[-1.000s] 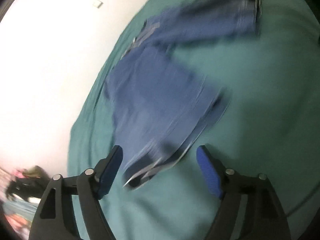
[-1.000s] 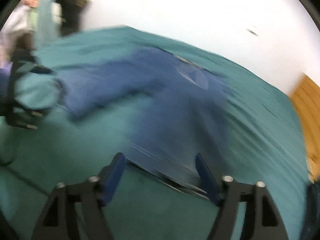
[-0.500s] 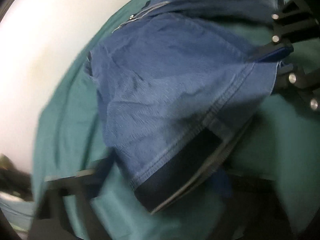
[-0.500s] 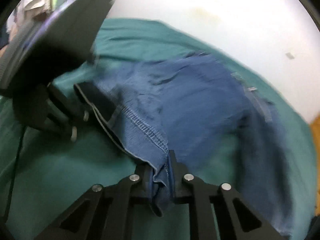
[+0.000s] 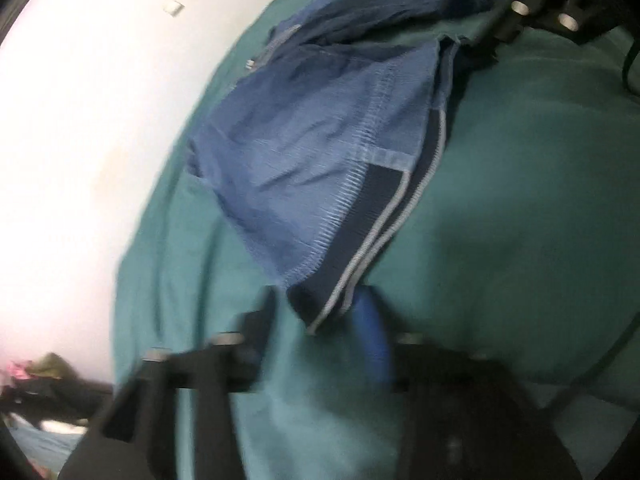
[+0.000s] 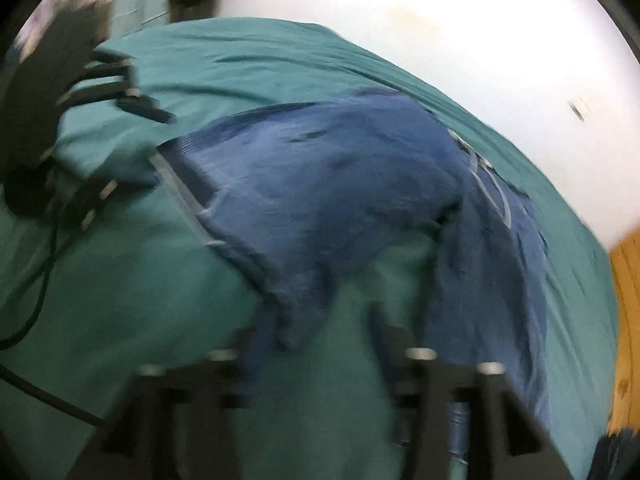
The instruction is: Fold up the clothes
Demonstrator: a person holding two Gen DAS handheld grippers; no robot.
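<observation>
Now, jacket: blue denim jacket [image 6: 332, 184] lying half-folded on the green bedsheet [image 6: 120, 280].
Jaws: left gripper [image 5: 320, 312] and right gripper [image 6: 316, 336] both spread, holding nothing.
Risk: released hem is probably slumping, so the fold may be skewing.

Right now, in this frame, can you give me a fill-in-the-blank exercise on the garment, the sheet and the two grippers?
1. The garment is coloured ___.
2. It lies spread on a ___ sheet.
3. The left gripper and the right gripper each sit at a corner of the garment's hem, both with jaws ___.

Missing words: blue; green; open.
</observation>
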